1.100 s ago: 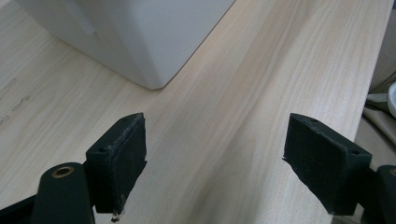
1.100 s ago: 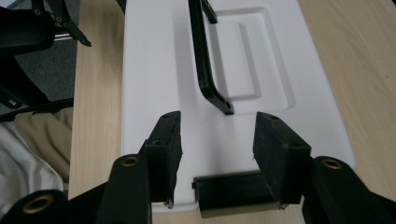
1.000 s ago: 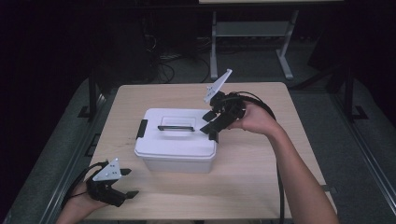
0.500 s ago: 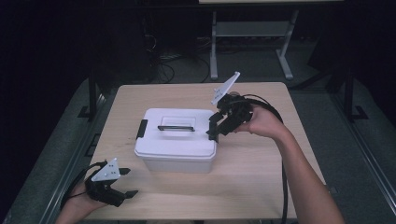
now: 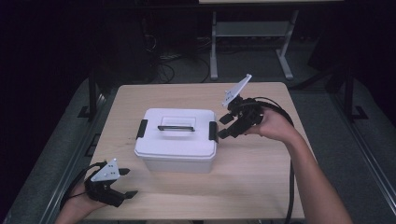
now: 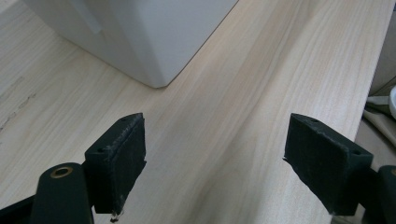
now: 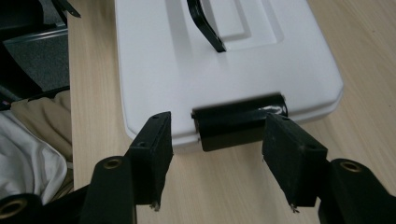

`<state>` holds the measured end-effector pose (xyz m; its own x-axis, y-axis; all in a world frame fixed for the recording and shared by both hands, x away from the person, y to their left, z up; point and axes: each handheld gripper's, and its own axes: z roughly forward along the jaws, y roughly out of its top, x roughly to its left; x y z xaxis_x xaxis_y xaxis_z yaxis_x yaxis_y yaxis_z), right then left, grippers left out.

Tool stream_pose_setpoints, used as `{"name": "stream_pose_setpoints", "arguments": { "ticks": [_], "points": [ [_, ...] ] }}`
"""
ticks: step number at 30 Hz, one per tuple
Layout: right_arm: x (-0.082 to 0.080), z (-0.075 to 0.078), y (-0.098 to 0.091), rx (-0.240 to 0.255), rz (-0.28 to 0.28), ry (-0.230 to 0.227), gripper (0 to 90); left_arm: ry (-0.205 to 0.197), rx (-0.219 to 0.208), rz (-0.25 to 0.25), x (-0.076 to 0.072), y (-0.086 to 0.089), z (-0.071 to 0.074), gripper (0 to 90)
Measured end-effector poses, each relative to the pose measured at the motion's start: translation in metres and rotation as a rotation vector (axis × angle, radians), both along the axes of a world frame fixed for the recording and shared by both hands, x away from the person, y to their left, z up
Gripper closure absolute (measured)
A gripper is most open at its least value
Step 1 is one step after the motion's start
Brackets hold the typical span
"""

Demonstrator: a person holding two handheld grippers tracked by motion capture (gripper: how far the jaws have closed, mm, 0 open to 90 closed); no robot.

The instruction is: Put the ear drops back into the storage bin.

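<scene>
Box [image 5: 176, 137] sitting at the table's [image 5: 261, 186] centre, white lid on, black carry handle [image 5: 176, 128] lying flat on top, a black latch at its nine and another at its three o'clock end. Right gripper [image 5: 227, 126] is hovering just off that three o'clock latch [image 7: 238, 122] — jaws spread wide, framing it on either side without touching, which reads as lining up to flip the clasp. Left gripper [image 5: 125, 182] is idling at seven o'clock — jaws wide apart over bare wood, gripping nothing, parked clear of the box.
</scene>
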<state>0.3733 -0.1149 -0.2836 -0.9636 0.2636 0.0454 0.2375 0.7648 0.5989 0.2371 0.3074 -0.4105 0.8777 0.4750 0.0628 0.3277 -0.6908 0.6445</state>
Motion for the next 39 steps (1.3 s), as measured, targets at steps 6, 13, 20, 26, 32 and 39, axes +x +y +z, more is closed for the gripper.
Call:
{"name": "stream_pose_setpoints", "arguments": {
  "ticks": [6, 13, 20, 26, 32, 39],
  "points": [
    [-0.003, -0.004, -0.009, 0.0, -0.021, 0.013, 41.8, 0.0, 0.002, 0.001, 0.0, 0.0, 0.0, 20.5],
    [-0.005, -0.008, -0.021, 0.005, -0.044, 0.023, 41.8, 0.002, 0.002, 0.006, 0.001, 0.001, -0.001, 20.5],
    [-0.007, -0.011, -0.028, 0.005, -0.054, 0.026, 41.6, 0.001, 0.001, 0.011, 0.001, 0.003, 0.0, 20.5],
    [-0.009, -0.013, -0.034, 0.004, -0.062, 0.032, 41.4, 0.0, 0.004, 0.011, 0.001, 0.003, -0.001, 20.5],
    [-0.011, -0.015, -0.041, 0.002, -0.077, 0.039, 41.4, 0.001, 0.007, 0.015, 0.001, 0.003, -0.001, 20.4],
    [-0.012, -0.017, -0.048, -0.001, -0.086, 0.039, 41.1, 0.001, 0.008, 0.013, 0.001, 0.002, -0.002, 20.3]
  ]
}}
